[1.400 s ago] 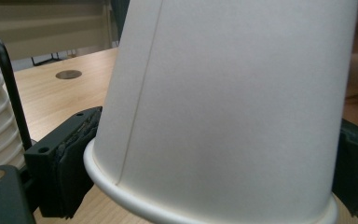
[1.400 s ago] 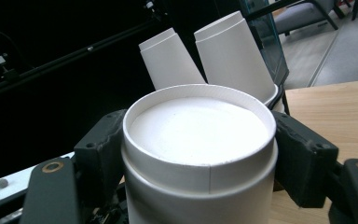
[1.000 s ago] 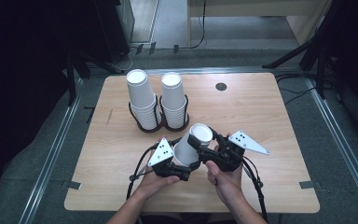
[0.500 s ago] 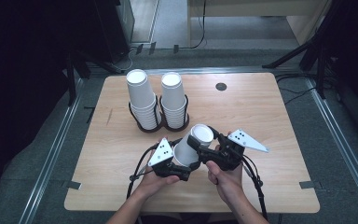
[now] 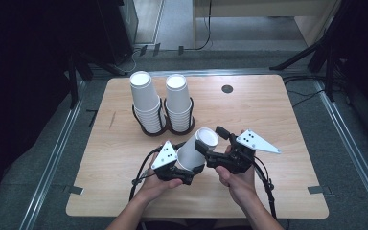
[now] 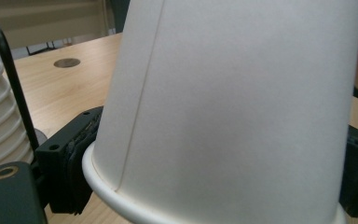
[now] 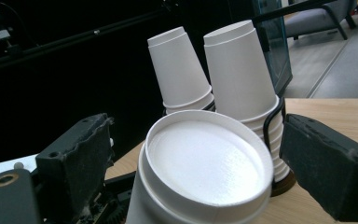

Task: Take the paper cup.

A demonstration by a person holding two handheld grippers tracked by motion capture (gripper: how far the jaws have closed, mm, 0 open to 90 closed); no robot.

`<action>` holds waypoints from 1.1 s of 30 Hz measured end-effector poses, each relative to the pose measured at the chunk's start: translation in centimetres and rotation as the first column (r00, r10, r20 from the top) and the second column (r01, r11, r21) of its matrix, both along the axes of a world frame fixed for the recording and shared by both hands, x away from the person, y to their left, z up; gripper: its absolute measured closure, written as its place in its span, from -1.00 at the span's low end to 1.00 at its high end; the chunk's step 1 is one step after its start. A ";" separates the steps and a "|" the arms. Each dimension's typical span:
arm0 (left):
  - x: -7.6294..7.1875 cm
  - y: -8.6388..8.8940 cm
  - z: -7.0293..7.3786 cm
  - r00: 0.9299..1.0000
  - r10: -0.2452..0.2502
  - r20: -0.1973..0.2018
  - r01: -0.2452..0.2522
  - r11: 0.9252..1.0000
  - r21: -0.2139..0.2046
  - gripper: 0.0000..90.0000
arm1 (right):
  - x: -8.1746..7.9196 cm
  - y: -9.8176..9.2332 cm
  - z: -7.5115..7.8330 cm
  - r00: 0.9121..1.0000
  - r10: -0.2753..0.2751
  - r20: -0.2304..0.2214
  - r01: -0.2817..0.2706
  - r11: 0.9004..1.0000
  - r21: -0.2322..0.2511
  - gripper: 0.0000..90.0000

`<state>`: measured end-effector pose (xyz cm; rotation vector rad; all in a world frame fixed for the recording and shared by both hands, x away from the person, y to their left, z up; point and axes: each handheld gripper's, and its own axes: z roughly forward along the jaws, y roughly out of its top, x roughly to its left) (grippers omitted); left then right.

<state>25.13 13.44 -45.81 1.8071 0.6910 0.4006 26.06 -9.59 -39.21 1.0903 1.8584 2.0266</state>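
While the high view looks down on the table point(image 5: 268, 191), the cup point(image 5: 195, 149) lies tilted above the near middle, between the two grippers, its closed base up and to the far right and its open rim down toward the near left. The left gripper point(image 5: 184, 170) clamps it near the rim; the right gripper point(image 5: 210, 146) sits at the base end, its jaws having just been opening, with the base between them. So the cup's long axis runs from left hand to right hand, and the two stacks point(image 5: 165, 103) in their wire holders stand just beyond, far and slightly left. Seen from the left gripper view, the cup point(image 6: 233, 107) rises straight ahead, base away, and both pads point(image 6: 77, 168) press its wall by the rim. Through the right gripper view, the base point(image 7: 205, 163) faces the camera between the pads point(image 7: 74, 158), which stand clear of it on both sides, released; the stacks point(image 7: 214, 70) rise right behind. Judging by this, the left hand alone carries the cup.
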 end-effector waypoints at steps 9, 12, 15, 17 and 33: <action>0.4 1.0 0.3 1.000 -0.008 -0.017 0.009 0.998 0.062 -0.83 | 0.2 -1.1 0.4 0.999 -0.007 0.046 0.011 0.997 -0.078 -0.76; 0.6 1.4 0.5 1.000 -0.008 -0.026 0.009 0.997 0.071 -0.83 | 0.3 -1.4 0.3 0.999 -0.011 0.050 0.016 0.995 -0.103 -0.76; 0.8 1.8 0.6 1.000 -0.009 -0.028 0.012 0.995 0.099 -0.83 | 0.5 -1.7 0.1 0.999 -0.017 0.051 0.023 0.992 -0.120 -0.73; 0.8 2.1 0.7 0.999 -0.008 -0.034 0.012 0.995 0.097 -0.83 | 0.5 -1.7 -0.1 0.999 -0.020 0.041 0.025 0.992 -0.122 -0.72; 1.1 3.5 1.5 0.999 -0.016 -0.035 0.023 0.982 0.185 -0.83 | 1.1 -1.9 -1.6 0.999 -0.032 -0.006 0.031 0.989 -0.146 -0.71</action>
